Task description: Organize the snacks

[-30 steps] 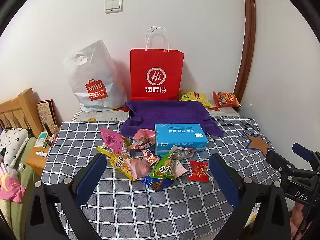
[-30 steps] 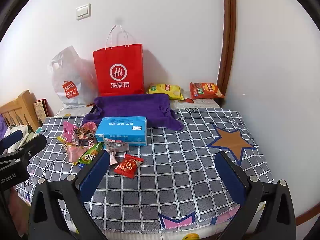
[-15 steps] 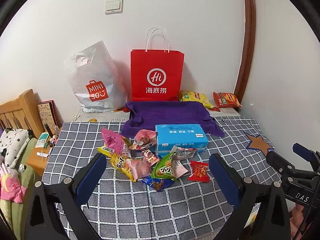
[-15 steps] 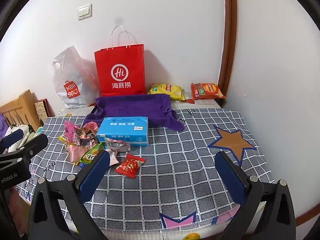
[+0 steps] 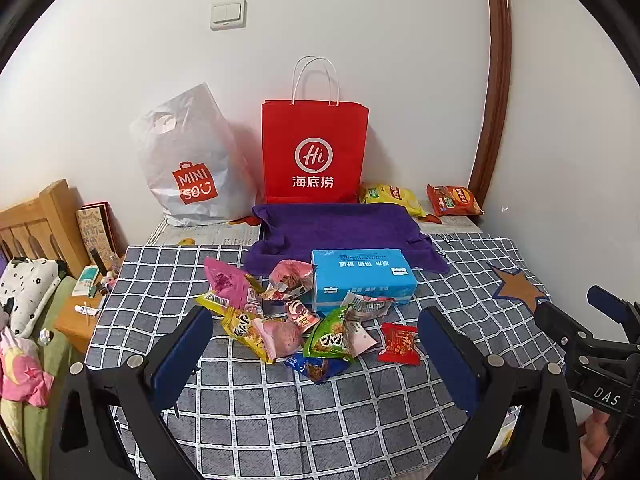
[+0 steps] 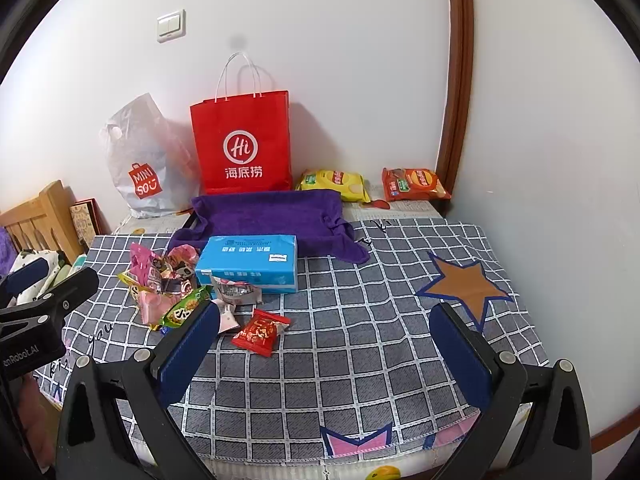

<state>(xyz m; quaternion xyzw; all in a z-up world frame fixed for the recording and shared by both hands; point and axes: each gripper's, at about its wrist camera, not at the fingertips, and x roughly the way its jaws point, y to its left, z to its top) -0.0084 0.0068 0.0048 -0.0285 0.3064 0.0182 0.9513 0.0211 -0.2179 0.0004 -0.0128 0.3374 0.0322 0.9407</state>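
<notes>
Both grippers hover at the near edge of the checked tablecloth point(image 6: 360, 368), nothing held: left gripper point(image 5: 316, 340) has its jaws spread wide, framing the snack pile; right gripper point(image 6: 324, 340) is likewise spread wide over bare cloth right of the pile. Nearest loose item is the red packet point(image 6: 260, 332), lying alone just right of the heap, apart from the rest. Behind it is the snack pile point(image 5: 288, 312): green packet point(image 5: 328, 336), yellow packet point(image 5: 244, 328), pink packets and a blue wrapper at the front edge, all overlapping, some touching the blue box point(image 5: 360, 276). The box sits flat, its back edge against the purple towel point(image 5: 340, 228), which appears to drape over a tray or low box; can't tell what's underneath. Against the wall: red paper bag point(image 5: 316, 148) upright, white plastic bag point(image 5: 188, 160) left of it, a yellow chip bag point(image 6: 332, 182) and an orange chip bag point(image 6: 412, 184) to the right. Read: pre-grasp, sorting not started. Likely first pick is the red packet, since it's isolated and closest to the right gripper: descend, straddle it, close on the crinkly film. Risk: a flat packet on soft cloth may snag fabric. Destination unclear, probably the towel-lined spot.
</notes>
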